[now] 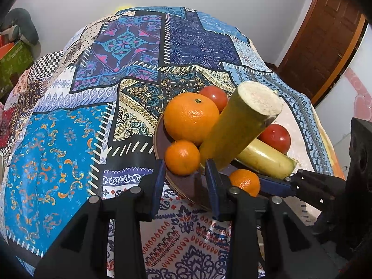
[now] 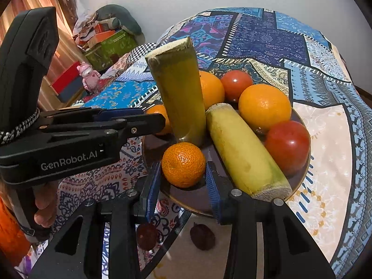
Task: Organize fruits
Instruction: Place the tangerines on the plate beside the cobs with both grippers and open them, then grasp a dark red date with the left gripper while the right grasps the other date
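Left gripper (image 1: pixel 184 179) clamps a small mandarin (image 1: pixel 182 157), right gripper (image 2: pixel 183 181) clamps another mandarin (image 2: pixel 183 164), both low over the plate (image 2: pixel 300 179), probably to set them among the fruit

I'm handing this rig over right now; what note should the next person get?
Left gripper: flanks a small mandarin and the leaning cane piece; grip unclear.
Right gripper: flanks a second mandarin on the plate; grip unclear.
Done: plate also holds two oranges, two tomatoes, a lying cane piece.
Left: two dark items off the plate, near you.
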`<state>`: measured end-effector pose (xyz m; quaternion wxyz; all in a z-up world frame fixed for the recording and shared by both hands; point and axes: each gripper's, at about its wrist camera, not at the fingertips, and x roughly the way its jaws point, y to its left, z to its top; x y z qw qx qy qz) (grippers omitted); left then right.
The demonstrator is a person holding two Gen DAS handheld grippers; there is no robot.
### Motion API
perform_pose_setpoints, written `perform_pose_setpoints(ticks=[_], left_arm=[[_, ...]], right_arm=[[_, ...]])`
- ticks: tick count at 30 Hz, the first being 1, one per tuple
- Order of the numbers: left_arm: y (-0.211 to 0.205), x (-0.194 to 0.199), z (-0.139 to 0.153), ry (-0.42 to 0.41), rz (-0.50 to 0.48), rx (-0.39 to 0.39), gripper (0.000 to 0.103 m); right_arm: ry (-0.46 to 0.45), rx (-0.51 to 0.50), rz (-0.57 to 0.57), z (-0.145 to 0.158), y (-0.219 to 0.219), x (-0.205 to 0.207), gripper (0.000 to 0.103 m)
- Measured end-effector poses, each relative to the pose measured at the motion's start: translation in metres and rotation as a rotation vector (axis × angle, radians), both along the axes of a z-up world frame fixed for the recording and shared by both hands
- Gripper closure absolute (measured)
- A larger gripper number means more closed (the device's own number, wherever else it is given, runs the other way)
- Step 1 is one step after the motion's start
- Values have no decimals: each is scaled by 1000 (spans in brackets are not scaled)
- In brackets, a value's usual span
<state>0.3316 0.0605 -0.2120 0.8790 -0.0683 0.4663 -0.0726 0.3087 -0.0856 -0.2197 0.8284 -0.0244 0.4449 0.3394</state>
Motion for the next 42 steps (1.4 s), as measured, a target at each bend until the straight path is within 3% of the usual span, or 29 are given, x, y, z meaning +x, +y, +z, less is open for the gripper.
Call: perform_pose_setpoints(ticks=[5, 20, 30, 42], left_arm=[[1, -7, 6, -6, 1, -10, 69], [-12, -71, 57, -74, -25, 12, 69], [-40, -95, 23, 35, -71, 3, 69], [-70, -87, -13, 110, -107, 26, 69]], right_arm=[[7, 31, -5, 7, -7, 0, 66], [-94, 54, -62, 48, -53, -40, 66], [-71, -2, -86, 28, -80, -56, 66], [-14, -25, -65, 5, -78, -50, 66]])
